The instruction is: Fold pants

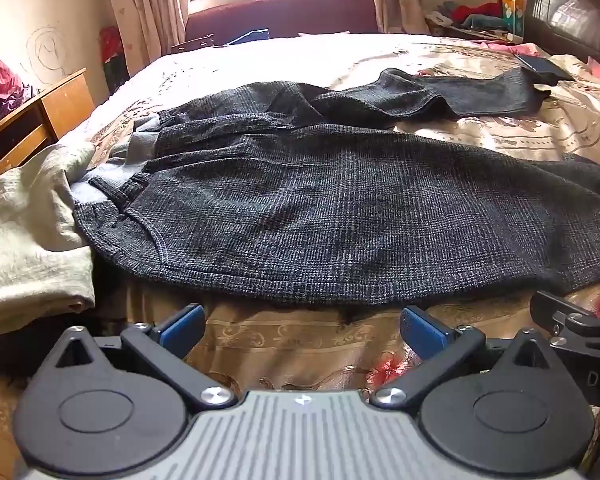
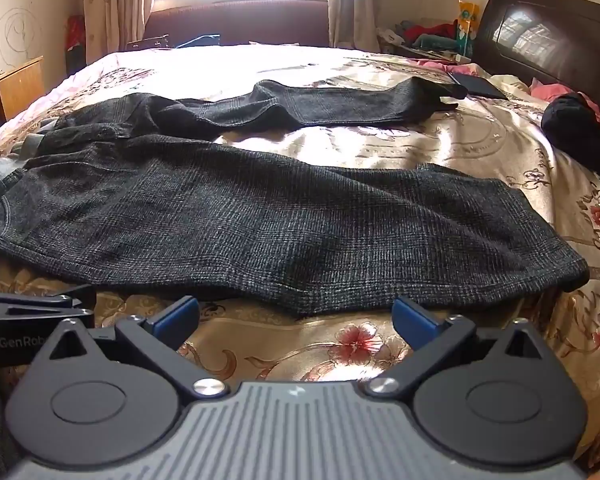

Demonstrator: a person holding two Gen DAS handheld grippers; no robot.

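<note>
Pants: your dark grey checked woven pants (image 1: 320, 208) lie spread out flat on the bed, with the waist to the left and the legs running to the right.
Near leg: it lies wide and flat, and its long edge is just past both sets of blue pads.
Far leg: it lies well apart from the near one (a strip of bedspread shows between them), and it reaches toward the dark wooden headboard (image 2: 548, 36).
Bed: you see a shiny tan bedspread with red flowers (image 2: 480, 148) under everything.
Left hand-held gripper (image 1: 303, 326): your black left one points down at the bedspread with its jaws spread wide, and nothing is between its blue pads.
Right hand-held gripper (image 2: 295, 318): your black right one is also spread wide and has hold of nothing; its pads sit just short of the pants' edge.
Side by side: each hand-held gripper shows at the edge of the other's view.
Other cloth: a pale cream folded cloth (image 1: 28, 240) touches the waist end, and a black bundle of cloth (image 2: 580, 132) sits near the headboard.
Window: bright light comes in between pale curtains (image 1: 148, 4) at the far wall.
</note>
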